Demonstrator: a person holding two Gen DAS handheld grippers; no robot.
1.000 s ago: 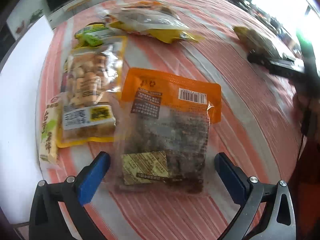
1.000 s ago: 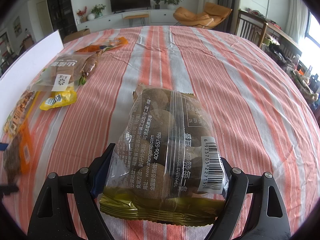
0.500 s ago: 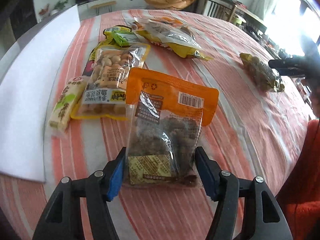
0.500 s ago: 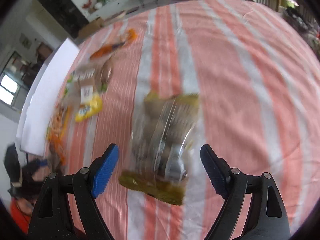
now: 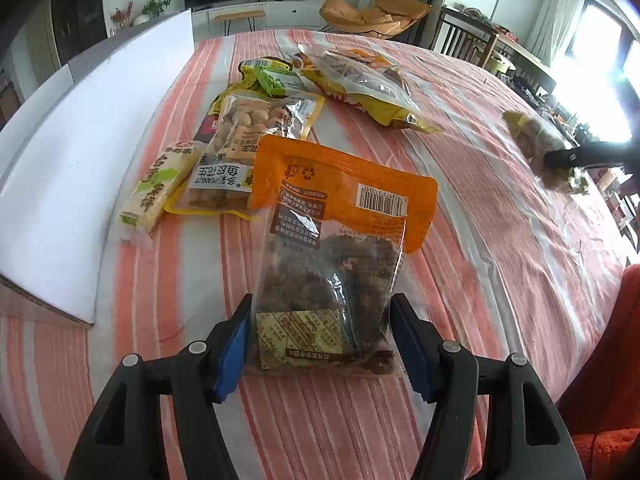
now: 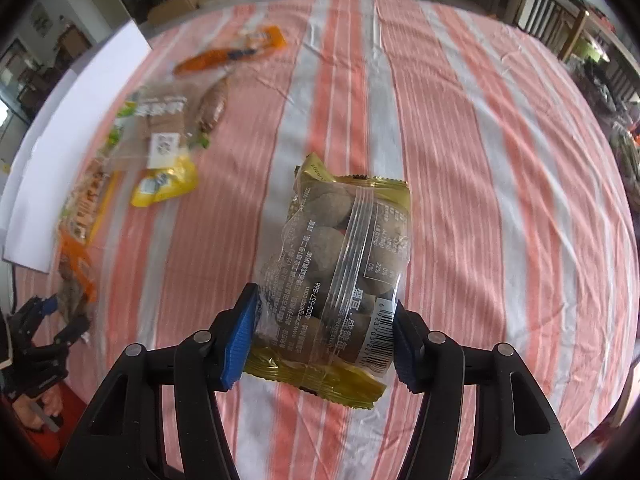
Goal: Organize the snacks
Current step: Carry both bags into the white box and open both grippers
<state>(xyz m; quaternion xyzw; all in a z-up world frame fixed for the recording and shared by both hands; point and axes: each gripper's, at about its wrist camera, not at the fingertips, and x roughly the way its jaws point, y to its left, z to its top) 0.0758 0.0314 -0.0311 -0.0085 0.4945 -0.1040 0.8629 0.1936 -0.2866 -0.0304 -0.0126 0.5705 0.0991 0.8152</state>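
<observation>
My left gripper (image 5: 322, 332) is shut on the lower end of an orange-topped clear pouch (image 5: 344, 208) of dark snack pieces, with a blue pad pressing each side. My right gripper (image 6: 324, 332) holds a gold-edged clear bag (image 6: 344, 248) of round brown snacks. Its jaws are closing on the bag, the pads press its sides, and the bag hangs above the striped cloth. In the left wrist view the right gripper (image 5: 580, 156) shows far right with that bag (image 5: 532, 136). The right wrist view has the left gripper (image 6: 44, 320) at bottom left.
A peanut pouch (image 5: 248, 148), a green-and-white bar (image 5: 156, 192), a small green packet (image 5: 272, 76) and a yellow-edged pouch (image 5: 360, 84) lie beyond the orange pouch. A white board (image 5: 80, 140) runs along the table's left side. An orange stick packet (image 6: 236, 50) lies far back.
Both grippers went from wide open to closed on their packets, the left one first. The right gripper has since lifted the gold bag off the cloth.
</observation>
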